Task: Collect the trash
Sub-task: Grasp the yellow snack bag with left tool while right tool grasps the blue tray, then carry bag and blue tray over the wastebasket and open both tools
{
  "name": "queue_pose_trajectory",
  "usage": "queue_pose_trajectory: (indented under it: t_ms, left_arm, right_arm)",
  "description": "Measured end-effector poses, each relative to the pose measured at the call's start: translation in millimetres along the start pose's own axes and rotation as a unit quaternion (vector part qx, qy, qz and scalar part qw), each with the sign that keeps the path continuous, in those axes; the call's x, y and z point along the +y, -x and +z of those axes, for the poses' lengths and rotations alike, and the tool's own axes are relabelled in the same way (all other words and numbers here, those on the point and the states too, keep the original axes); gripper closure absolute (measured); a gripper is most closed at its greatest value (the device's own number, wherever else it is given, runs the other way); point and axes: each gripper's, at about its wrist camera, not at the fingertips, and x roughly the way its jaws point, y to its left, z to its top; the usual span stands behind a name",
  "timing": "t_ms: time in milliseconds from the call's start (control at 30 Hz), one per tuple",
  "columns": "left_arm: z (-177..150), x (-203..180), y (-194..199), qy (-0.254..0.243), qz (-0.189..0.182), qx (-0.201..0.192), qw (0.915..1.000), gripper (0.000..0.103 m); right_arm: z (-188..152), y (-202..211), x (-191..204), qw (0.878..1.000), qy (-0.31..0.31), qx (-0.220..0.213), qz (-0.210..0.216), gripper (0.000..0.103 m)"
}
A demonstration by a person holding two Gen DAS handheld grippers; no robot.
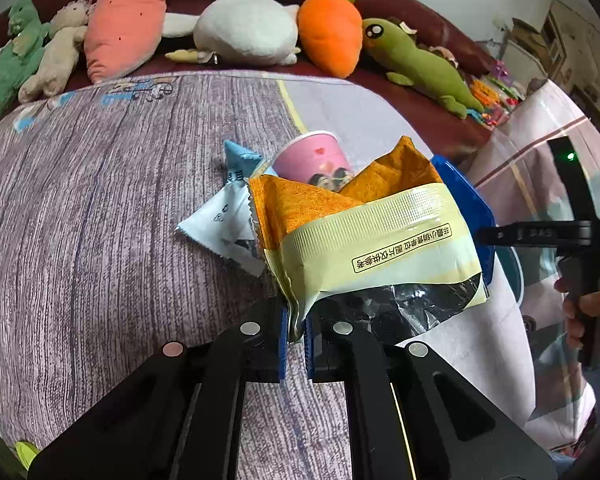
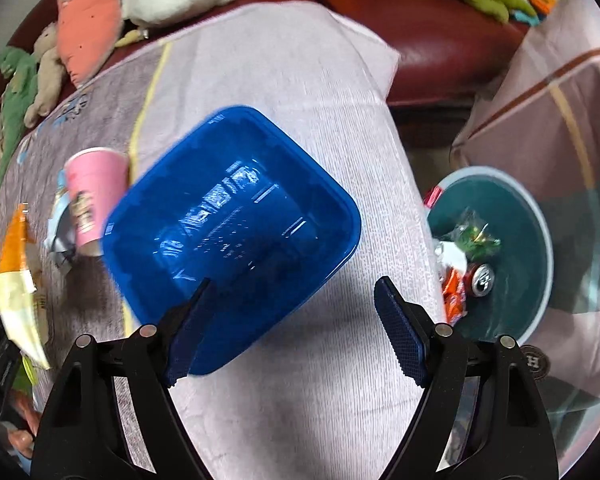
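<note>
My left gripper [image 1: 296, 334] is shut on the torn edge of an orange and yellow snack wrapper [image 1: 364, 232], held above the table; the wrapper also shows at the left of the right wrist view [image 2: 14, 280]. Behind it stand a pink paper cup [image 1: 316, 158] and a pale blue wrapper [image 1: 224, 220]. My right gripper [image 2: 296, 324] is open and empty, its jaws wide apart over a blue plastic tub [image 2: 232, 236] on the white cloth. The cup also shows left of the tub in the right wrist view [image 2: 94, 192]. A teal trash bin [image 2: 496, 256] holding a can and wrappers sits low at the right.
A dark red sofa [image 1: 416, 92] with several plush toys lines the far side of the table. The table has a wood-grain cloth [image 1: 100, 208]. A pink checked cloth [image 2: 548, 112] hangs on the right. The bin rim shows in the left wrist view [image 1: 514, 268].
</note>
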Motion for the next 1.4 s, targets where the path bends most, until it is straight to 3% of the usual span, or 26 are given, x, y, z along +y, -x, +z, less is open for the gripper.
queue_pose_trajectory:
  t_ms: [100, 300, 633, 900, 1400]
  left_arm:
    - [1.6, -4.7, -2.9, -0.002, 0.005, 0.003, 1.0000, 0.096]
    - [4.4, -16.8, -7.3, -0.006, 0.006, 0.009, 0.9999, 0.096]
    - [8.2, -51.2, -4.0, -0.035, 0.011, 0.005, 0.9993, 0.096]
    - [14.3, -86.7, -7.6, -0.058, 0.005, 0.009, 0.9982, 0.096]
    - [32.9, -213.8, -60.4, -0.159, -0.037, 0.039, 0.9857, 0.096]
  right_arm:
    - [1.4, -14.5, -5.1, 1.000, -0.002, 0.012, 0.024, 0.076]
    - [0.3, 4.8, -1.2, 0.998, 0.043, -0.044, 0.009, 0.093]
    - [-7.1, 50.6, -19.2, 0.993, 0.062, -0.101, 0.007, 0.095]
    - [-13.1, 80.9, -57.4, 0.990, 0.039, -0.136, 0.003, 0.095]
    - [-25.5, 106.6, -201.9, 0.984, -0.067, -0.156, -0.049, 0.094]
